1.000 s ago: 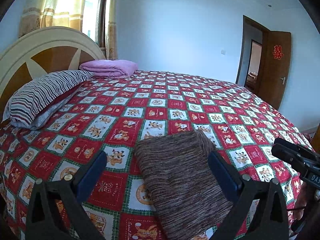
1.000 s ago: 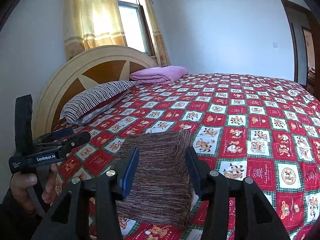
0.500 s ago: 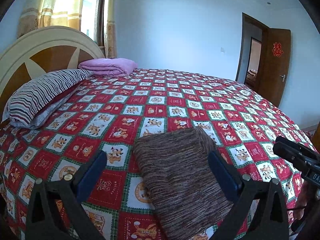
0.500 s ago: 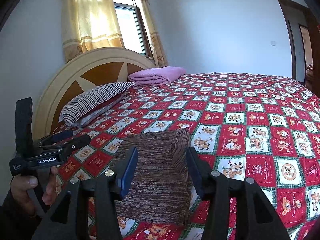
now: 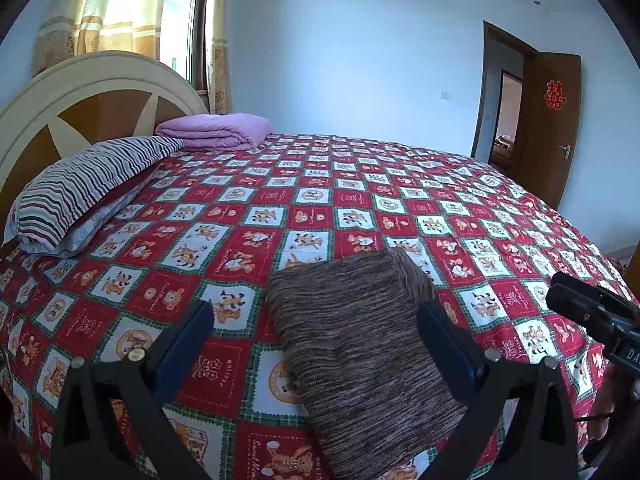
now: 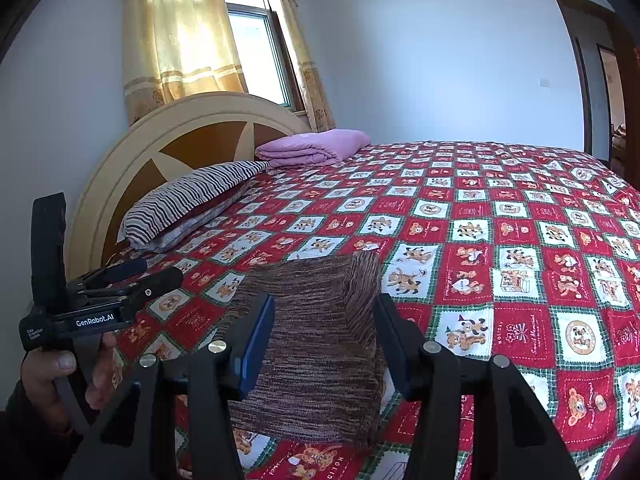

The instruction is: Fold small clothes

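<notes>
- A brown folded cloth (image 5: pixel 360 344) lies flat on the bed (image 5: pixel 360 208), low in the middle of the left wrist frame (a neat rectangle, one edge doubled over).
- The left claw (image 5: pixel 316 332) hangs above it, fingers spread wide, gripping nothing.
- The right claw (image 6: pixel 324 332) also stands open and empty over the same cloth (image 6: pixel 316 344).
- A striped pillow (image 5: pixel 84 188) and a pink blanket (image 5: pixel 216 130) sit at the upper left, by the headboard (image 5: pixel 80 92).
</notes>
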`<action>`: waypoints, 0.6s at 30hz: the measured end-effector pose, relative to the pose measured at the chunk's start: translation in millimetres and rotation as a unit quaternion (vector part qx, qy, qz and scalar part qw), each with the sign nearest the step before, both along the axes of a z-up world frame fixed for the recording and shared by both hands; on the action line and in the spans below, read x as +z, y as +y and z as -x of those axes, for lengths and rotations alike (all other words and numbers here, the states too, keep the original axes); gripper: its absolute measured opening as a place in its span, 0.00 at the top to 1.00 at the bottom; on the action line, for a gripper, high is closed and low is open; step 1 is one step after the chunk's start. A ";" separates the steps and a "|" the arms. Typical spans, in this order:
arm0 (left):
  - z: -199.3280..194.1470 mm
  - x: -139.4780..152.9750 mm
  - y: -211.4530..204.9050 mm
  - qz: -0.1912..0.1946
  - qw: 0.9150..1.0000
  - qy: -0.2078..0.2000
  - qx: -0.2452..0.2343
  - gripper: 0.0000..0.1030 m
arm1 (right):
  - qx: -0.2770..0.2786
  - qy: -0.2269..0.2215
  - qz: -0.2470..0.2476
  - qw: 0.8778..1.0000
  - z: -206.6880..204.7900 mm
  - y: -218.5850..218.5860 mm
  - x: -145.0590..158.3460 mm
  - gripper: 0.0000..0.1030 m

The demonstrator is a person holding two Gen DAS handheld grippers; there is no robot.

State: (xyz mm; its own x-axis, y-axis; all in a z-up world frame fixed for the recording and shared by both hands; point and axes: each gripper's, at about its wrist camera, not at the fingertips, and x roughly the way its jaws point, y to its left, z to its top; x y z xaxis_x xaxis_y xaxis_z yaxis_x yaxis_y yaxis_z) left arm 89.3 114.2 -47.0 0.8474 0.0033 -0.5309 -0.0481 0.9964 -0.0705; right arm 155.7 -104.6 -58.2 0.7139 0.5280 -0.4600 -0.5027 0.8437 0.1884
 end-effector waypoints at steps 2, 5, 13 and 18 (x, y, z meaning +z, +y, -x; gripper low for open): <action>-0.2 0.1 0.0 0.000 1.000 0.000 0.000 0.00 | 0.000 -0.001 0.000 1.000 -0.1 -0.2 -0.2 0.48; 0.0 -1.2 0.0 -0.002 1.000 0.001 0.003 0.00 | -0.002 -0.003 -0.001 1.000 0.6 -1.2 -0.2 0.48; -3.0 -3.5 1.8 -0.003 1.000 0.012 0.000 0.00 | -0.006 -0.007 -0.005 1.000 1.4 -4.5 1.4 0.48; -3.5 -3.2 -1.1 -0.024 1.000 0.012 0.000 0.00 | -0.009 -0.007 -0.007 1.000 1.8 -5.2 1.6 0.48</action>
State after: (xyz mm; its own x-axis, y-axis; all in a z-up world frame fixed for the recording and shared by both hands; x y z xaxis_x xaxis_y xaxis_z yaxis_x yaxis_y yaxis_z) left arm 92.8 113.1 -50.2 0.8343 0.0285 -0.5506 -0.0487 0.9986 -0.0222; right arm 153.9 -109.8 -56.6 0.7291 0.5216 -0.4431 -0.4909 0.8497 0.1925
